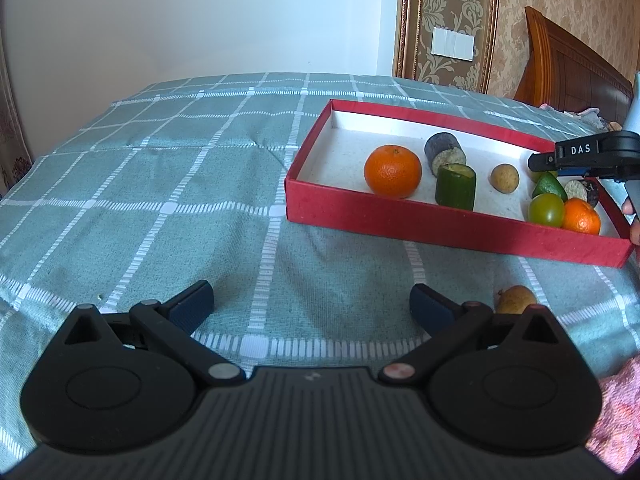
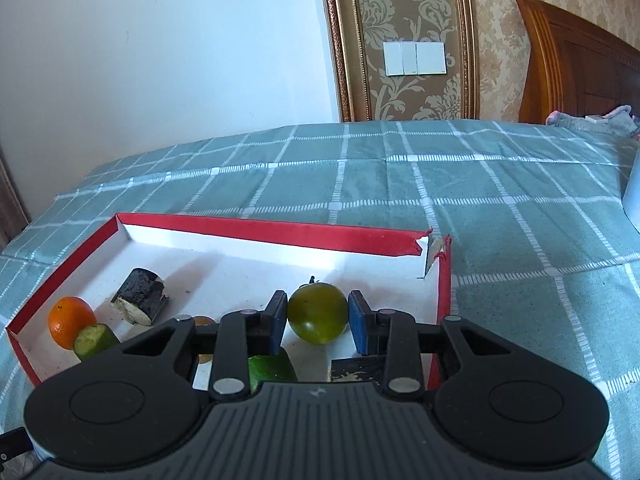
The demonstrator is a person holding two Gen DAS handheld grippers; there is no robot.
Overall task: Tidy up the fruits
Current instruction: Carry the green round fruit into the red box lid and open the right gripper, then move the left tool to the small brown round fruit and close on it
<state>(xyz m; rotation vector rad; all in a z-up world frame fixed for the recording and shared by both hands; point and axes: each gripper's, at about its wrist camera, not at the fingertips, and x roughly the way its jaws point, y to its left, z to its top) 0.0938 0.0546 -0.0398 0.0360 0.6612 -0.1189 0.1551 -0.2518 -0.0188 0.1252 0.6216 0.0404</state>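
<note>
The right hand-held gripper (image 2: 318,318) brackets a green tomato (image 2: 317,313) in the red box (image 2: 248,226); actual pad contact is hard to judge. Its body hides a lime wedge (image 2: 270,368). The left hand-held gripper (image 1: 312,300) is spread wide over the bed (image 1: 160,184), half hiding a brown fruit (image 1: 516,299) beside its right finger.

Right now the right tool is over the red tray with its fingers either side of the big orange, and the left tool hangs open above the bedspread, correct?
Not quite. The right tool brackets the green tomato, not the big orange, which sits at the tray's far left in the right wrist view. It is over the red tray; the left tool hangs open above the bedspread.
</note>
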